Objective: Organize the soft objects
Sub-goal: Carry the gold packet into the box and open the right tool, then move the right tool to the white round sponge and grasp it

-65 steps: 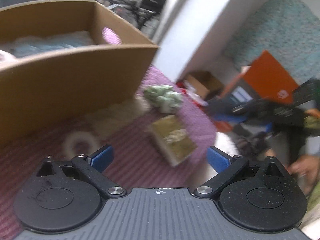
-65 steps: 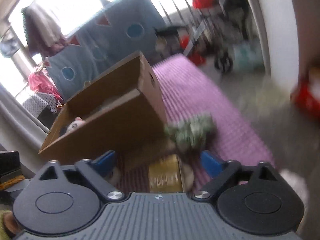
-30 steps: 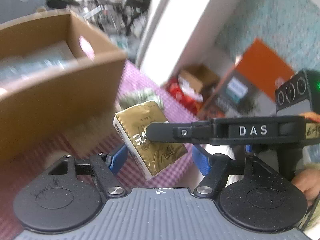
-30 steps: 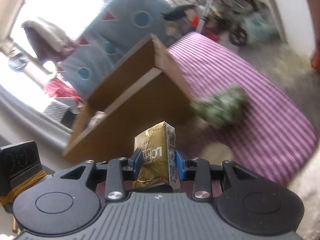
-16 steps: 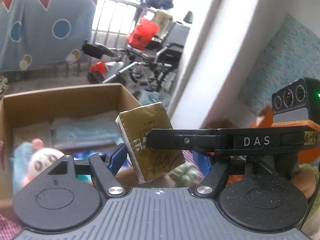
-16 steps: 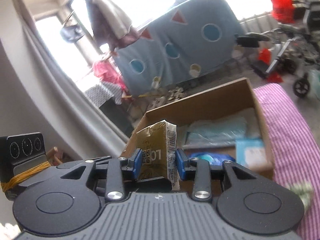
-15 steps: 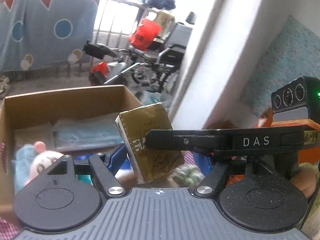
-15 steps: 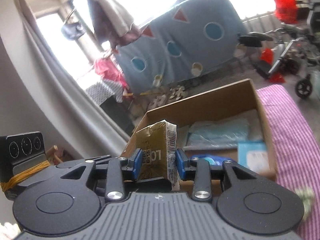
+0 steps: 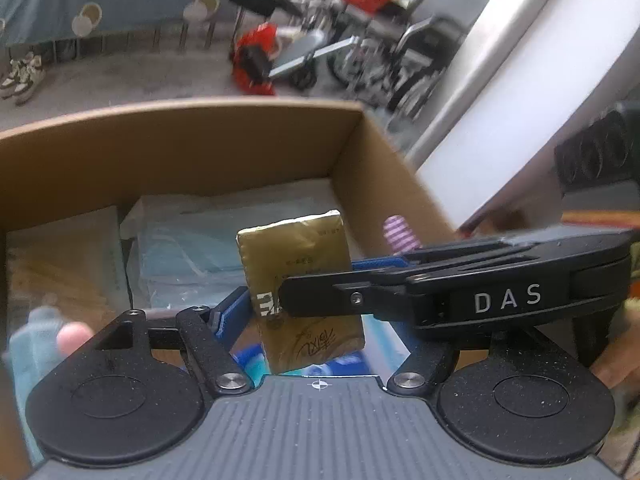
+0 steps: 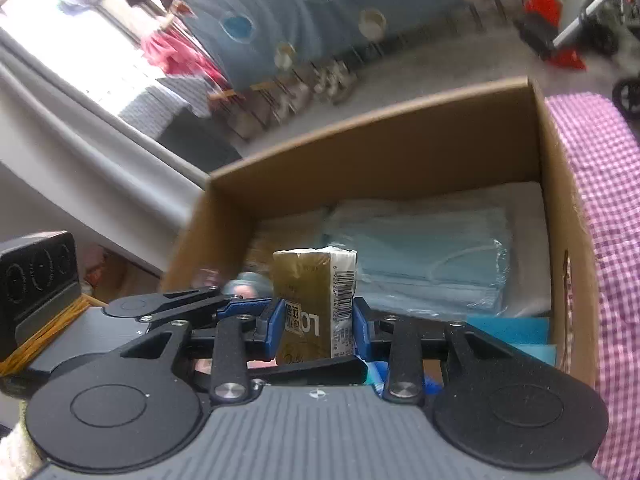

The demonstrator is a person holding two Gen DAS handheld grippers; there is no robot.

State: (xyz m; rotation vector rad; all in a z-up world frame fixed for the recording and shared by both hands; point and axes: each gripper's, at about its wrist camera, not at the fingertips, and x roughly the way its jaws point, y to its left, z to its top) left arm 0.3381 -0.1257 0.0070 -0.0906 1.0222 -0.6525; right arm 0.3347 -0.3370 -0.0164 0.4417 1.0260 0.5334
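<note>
A gold foil tissue pack (image 9: 296, 272) hangs upright over the open cardboard box (image 9: 180, 112). My right gripper (image 10: 316, 320) is shut on the gold pack (image 10: 308, 280), blue pads pressing its two narrow sides. My left gripper (image 9: 308, 320) spans the pack's wider faces; its left blue pad touches the pack's edge, while the other finger is hidden behind the right gripper (image 9: 332, 276), which crosses in front. In the right wrist view the left gripper (image 10: 280, 336) reaches in from the left, one finger passing under the pack.
The box (image 10: 380, 120) holds a pack of light blue face masks (image 10: 432, 256), a blue packet (image 10: 512, 332) and a pale plush toy (image 9: 60, 336). A pink checked cloth (image 10: 600, 200) lies right of it. A wheelchair (image 9: 400, 52) and red bag (image 9: 256, 60) stand beyond.
Both grippers have carried the gold pack from in front of the box to above its opening and tipped downward, so the box's inside now fills both views.
</note>
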